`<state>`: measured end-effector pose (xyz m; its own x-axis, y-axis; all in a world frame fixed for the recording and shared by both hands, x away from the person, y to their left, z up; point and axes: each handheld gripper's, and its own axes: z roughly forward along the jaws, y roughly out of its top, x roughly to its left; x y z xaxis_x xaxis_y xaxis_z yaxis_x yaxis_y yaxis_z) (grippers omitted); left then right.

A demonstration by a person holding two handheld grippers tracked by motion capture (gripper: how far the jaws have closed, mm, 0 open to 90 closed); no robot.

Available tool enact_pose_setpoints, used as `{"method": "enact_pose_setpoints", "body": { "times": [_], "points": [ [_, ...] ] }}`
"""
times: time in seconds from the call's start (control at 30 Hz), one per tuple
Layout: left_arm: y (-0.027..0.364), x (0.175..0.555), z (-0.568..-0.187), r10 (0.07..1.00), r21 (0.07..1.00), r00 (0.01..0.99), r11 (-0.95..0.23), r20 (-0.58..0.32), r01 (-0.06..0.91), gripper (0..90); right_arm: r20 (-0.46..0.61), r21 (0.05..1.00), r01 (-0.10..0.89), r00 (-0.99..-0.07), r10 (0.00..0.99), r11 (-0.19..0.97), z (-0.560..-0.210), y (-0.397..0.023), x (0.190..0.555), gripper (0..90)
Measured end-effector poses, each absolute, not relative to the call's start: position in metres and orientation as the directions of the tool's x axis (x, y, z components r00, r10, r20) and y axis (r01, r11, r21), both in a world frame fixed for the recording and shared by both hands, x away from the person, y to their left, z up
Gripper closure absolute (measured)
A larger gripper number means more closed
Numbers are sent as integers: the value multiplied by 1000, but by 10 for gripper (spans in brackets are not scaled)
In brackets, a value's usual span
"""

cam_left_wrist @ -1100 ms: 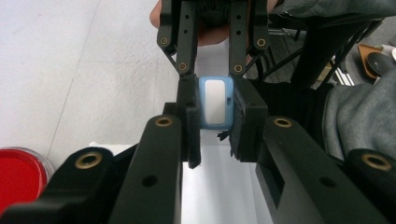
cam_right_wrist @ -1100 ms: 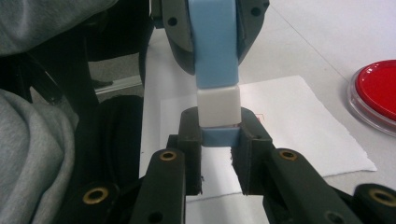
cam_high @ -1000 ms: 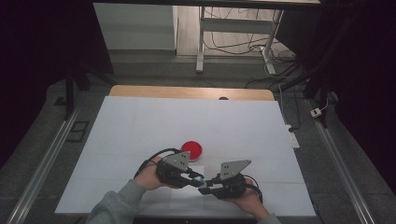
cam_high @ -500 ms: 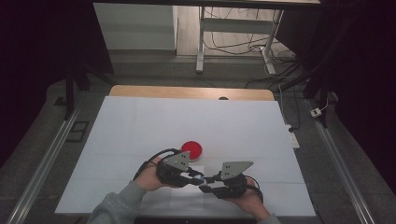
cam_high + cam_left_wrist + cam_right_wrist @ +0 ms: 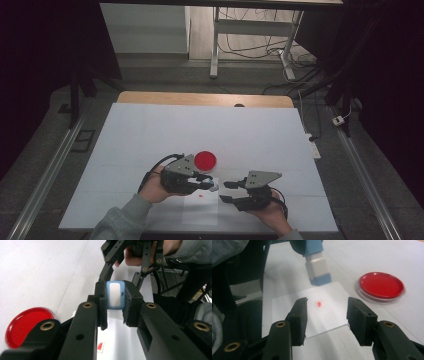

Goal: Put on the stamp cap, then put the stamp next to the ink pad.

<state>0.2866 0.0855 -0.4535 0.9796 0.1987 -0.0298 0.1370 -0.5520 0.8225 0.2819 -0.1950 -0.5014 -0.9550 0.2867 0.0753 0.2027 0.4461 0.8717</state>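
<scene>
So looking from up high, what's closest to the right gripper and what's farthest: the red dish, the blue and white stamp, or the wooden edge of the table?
From the right gripper:
1. Blue and white stamp, just left of it, held in the left gripper.
2. Red dish, farther up and left on the white table cover.
3. Wooden edge, across the table at its far end.
</scene>
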Motion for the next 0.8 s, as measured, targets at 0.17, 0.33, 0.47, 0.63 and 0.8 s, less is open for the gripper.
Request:
{"method": "enact_pose_setpoints", "body": {
  "times": [0.17, 0.33, 0.47, 0.63, 0.8],
  "points": [
    [91, 286, -454, 229, 823, 973, -546, -37, 160, 758, 72, 882, 222, -935, 348, 415, -502, -207, 282, 507],
    [95, 286, -454, 256, 822, 966, -540, -44, 181, 758, 69, 883, 238, -919, 389, 406, -502, -218, 283, 507],
    [100, 284, -453, 277, 827, 960, -528, -47, 193, 758, 68, 881, 250, -907, 415, 402, -503, -223, 283, 507],
    [108, 283, -452, 332, 828, 942, -511, -58, 231, 757, 56, 874, 263, -890, 453, 408, -504, -230, 283, 507],
    [121, 282, -451, 399, 836, 914, -475, -73, 274, 757, 64, 873, 284, -872, 485, 396, -504, -242, 283, 507]
  ]
}}
